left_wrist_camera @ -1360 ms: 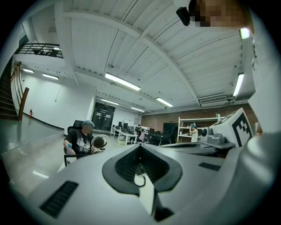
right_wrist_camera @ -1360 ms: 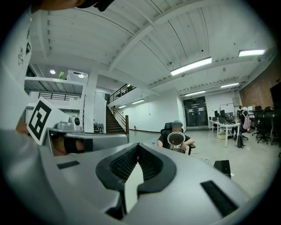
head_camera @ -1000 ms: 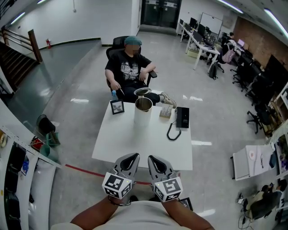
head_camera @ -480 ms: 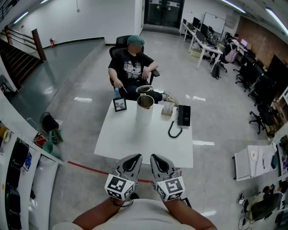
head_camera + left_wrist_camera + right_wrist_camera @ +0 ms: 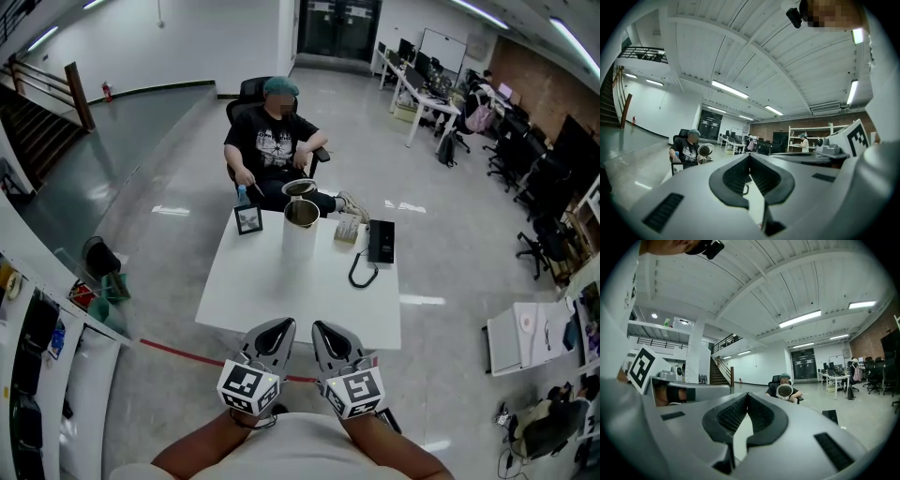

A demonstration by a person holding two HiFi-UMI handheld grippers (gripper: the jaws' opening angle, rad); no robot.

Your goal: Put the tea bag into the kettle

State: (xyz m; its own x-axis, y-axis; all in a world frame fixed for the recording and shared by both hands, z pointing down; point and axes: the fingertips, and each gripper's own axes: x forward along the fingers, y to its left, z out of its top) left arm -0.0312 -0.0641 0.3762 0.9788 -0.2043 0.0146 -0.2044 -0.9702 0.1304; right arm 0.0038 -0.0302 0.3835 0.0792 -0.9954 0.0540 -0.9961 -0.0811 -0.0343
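The steel kettle (image 5: 300, 228) stands upright at the far middle of the white table (image 5: 272, 291), its round lid (image 5: 298, 190) tipped open. A small beige item (image 5: 347, 230), possibly the tea bags, lies just right of it. My left gripper (image 5: 279, 325) and right gripper (image 5: 321, 328) hover side by side over the table's near edge, well short of the kettle. Both are shut with nothing between the jaws. The kettle (image 5: 704, 153) shows small and far off in the left gripper view, and its lid (image 5: 784, 390) in the right gripper view.
A black base (image 5: 380, 242) with a coiled cord (image 5: 358, 274) lies at the table's far right. A framed marker card (image 5: 248, 219) stands at the far left. A person (image 5: 275, 141) sits in a chair behind the table. Shelves (image 5: 37, 356) run along the left.
The head view has shifted slightly. Both grippers stay shut, side by side at the near table edge. Nothing on the table has moved.
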